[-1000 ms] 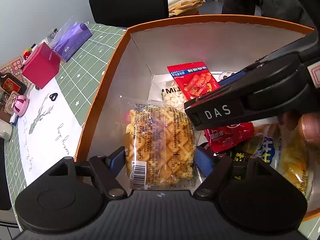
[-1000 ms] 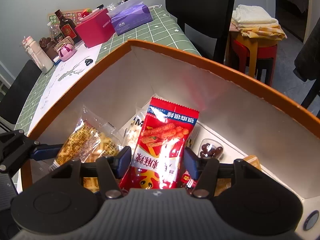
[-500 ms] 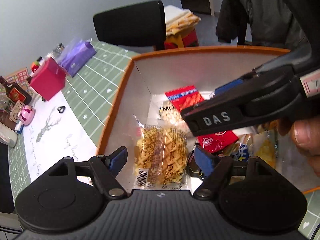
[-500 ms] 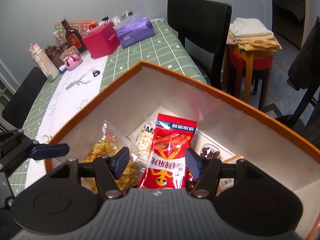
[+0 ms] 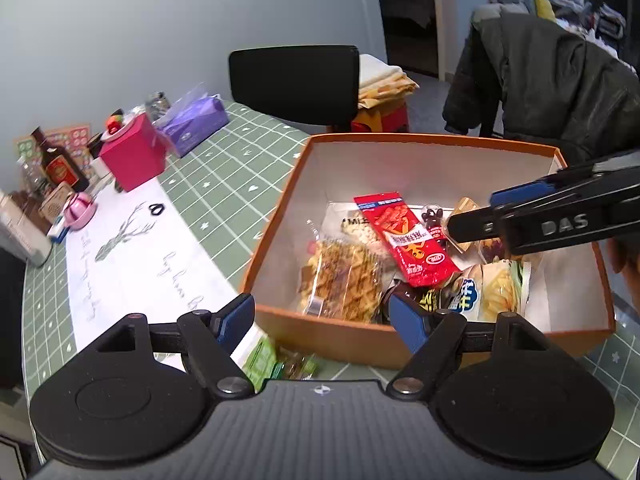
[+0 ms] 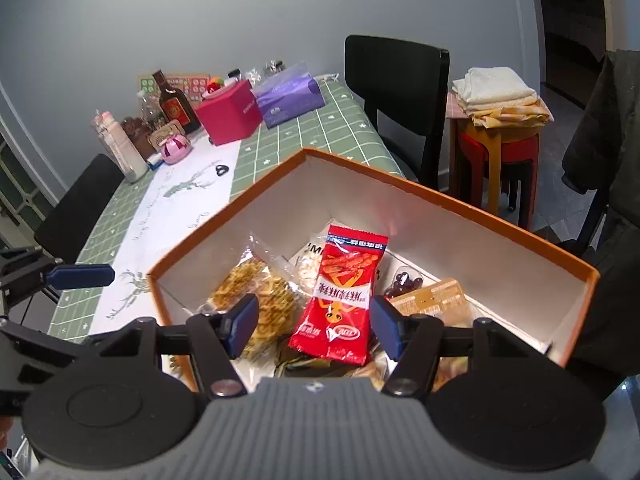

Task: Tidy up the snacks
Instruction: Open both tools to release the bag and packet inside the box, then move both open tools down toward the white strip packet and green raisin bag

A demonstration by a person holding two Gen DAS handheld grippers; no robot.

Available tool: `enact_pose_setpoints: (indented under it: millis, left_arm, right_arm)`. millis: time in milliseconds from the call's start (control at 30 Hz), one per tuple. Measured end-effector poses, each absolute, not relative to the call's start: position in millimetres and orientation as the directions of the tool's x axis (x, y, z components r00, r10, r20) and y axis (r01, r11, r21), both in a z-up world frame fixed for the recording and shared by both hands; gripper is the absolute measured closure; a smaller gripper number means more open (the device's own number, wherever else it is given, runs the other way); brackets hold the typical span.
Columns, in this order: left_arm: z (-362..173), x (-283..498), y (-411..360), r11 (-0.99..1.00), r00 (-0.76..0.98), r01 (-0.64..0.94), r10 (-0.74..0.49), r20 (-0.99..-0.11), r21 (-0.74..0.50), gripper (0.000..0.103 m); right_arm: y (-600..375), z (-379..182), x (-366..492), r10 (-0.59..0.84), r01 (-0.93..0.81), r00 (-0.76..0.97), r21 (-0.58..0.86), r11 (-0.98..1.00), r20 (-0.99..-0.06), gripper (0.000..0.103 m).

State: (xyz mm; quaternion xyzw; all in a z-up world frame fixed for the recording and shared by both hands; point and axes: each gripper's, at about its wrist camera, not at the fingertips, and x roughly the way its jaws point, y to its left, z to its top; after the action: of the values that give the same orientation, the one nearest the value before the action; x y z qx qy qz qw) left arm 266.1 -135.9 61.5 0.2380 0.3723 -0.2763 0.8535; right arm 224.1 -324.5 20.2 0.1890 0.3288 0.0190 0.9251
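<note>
The fingers [image 5: 236, 316] of the left gripper [image 5: 322, 316] stand spread and empty above the near rim of the orange box [image 5: 272, 220] on the counter [image 5: 224, 184]. The right gripper [image 6: 314, 320] has just been opening, its fingers [image 6: 244, 318] apart and clear of the red snack packet [image 6: 340, 296]. That packet lies inside the box, partly over the waffle packet [image 5: 344, 276].

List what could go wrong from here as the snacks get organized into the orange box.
1. The orange box is crowded: the red snack packet lies loosely atop others and may slide when more is added.
2. The green packet outside the box, below the open left gripper, is half hidden and easy to miss.
3. The box corner sits near the table edge; a nudge might shift it off.
</note>
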Motion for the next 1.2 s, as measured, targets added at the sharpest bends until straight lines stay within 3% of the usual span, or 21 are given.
enact_pose_setpoints:
  millis: [300,833,1200]
  left_arm:
    - [64,236,-99,0.793,0.586,0.601,-0.354,-0.729,0.099,0.013]
    - [-9,162,-50,0.823,0.537,0.559,-0.453,-0.711,-0.102,0.013]
    - [-62,116,-53,0.808,0.518,0.583,-0.449,-0.728,-0.084,0.013]
  right_arm:
    - [-305,29,179,0.185,0.028,0.824,0.366,0.930,-0.535,0.041]
    - [-263,8,110,0.149,-0.027,0.883,0.270,0.963,-0.444,0.040]
    - [-244,-29,90,0.215,-0.066,0.858,0.317,0.946,-0.465,0.039]
